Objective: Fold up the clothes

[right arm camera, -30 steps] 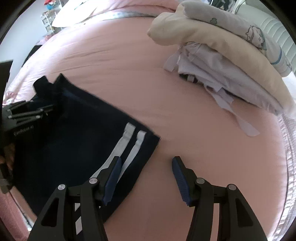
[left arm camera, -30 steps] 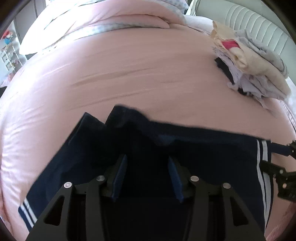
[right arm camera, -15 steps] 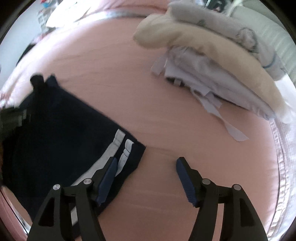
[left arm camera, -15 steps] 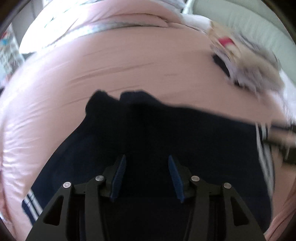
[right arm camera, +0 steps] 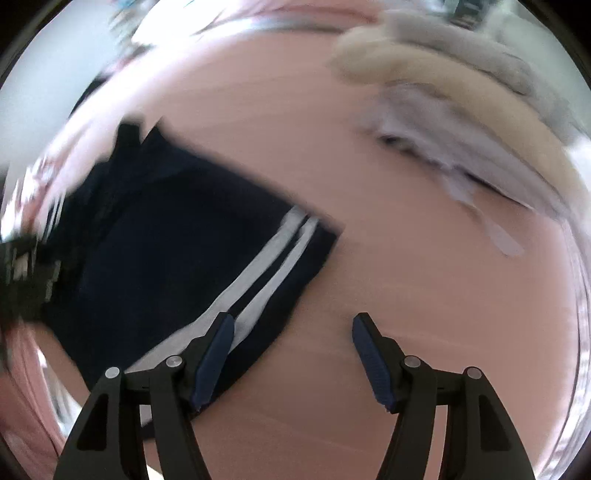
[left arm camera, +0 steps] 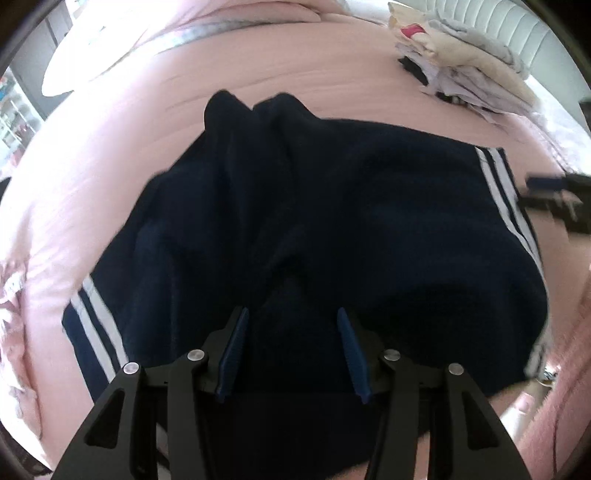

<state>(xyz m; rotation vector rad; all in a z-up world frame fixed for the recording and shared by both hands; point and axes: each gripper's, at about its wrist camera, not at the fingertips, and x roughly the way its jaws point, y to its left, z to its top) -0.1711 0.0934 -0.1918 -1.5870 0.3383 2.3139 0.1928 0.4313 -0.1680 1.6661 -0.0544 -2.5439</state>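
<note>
Covering the whole scene, a pink bedspread (left arm camera: 303, 74) carries a heap of pale clothes (left arm camera: 465, 74) near a white ribbed headboard (left arm camera: 491, 22); pillows (left arm camera: 103, 48) lie at the far left. Navy shorts (left arm camera: 332, 206) with white side stripes lie rumpled in the middle of the bed. The left gripper (left arm camera: 291, 343) hangs over the shorts, jaws parted, gripping nothing. The right gripper (right arm camera: 291, 354) stands wide open at the shorts' striped edge, its left pad (right arm camera: 214, 358) over the stripes.
</note>
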